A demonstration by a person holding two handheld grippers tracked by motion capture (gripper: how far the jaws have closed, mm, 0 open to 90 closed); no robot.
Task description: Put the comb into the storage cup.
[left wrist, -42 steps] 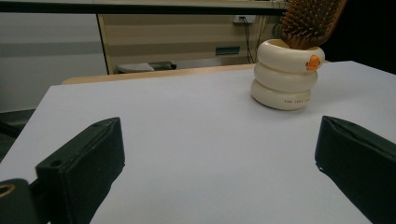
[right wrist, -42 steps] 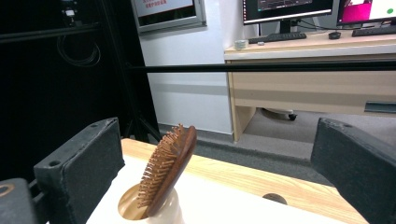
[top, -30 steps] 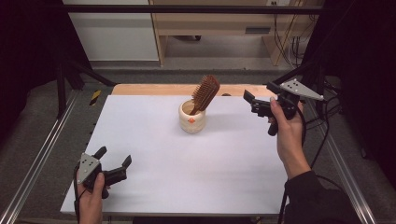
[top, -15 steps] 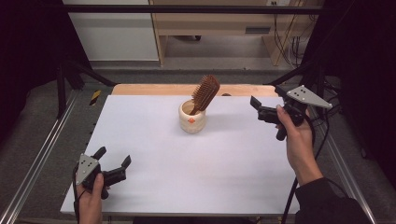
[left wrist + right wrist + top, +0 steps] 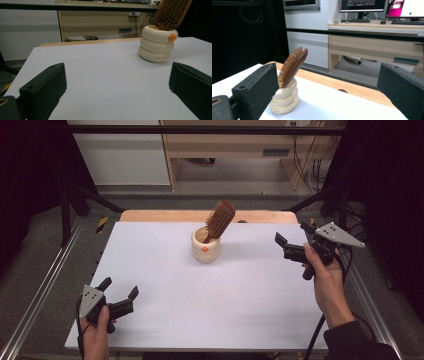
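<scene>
A cream ringed cup stands upright near the back middle of the white table. A wooden hairbrush leans out of it, bristle head up. The left gripper view has the cup and the brush at the upper right. From the right gripper view the cup and brush sit at the lower left. My left gripper rests open at the front left corner, nothing between its jaws. Held above the table's right edge, my right gripper is open and empty.
A wooden board runs along the table's far edge. Metal rails flank the table on both sides. A wooden desk with monitors stands beyond the far edge.
My right gripper has drawn back from the cup toward the right and a little nearer the front. The left gripper, cup and brush have stayed put.
</scene>
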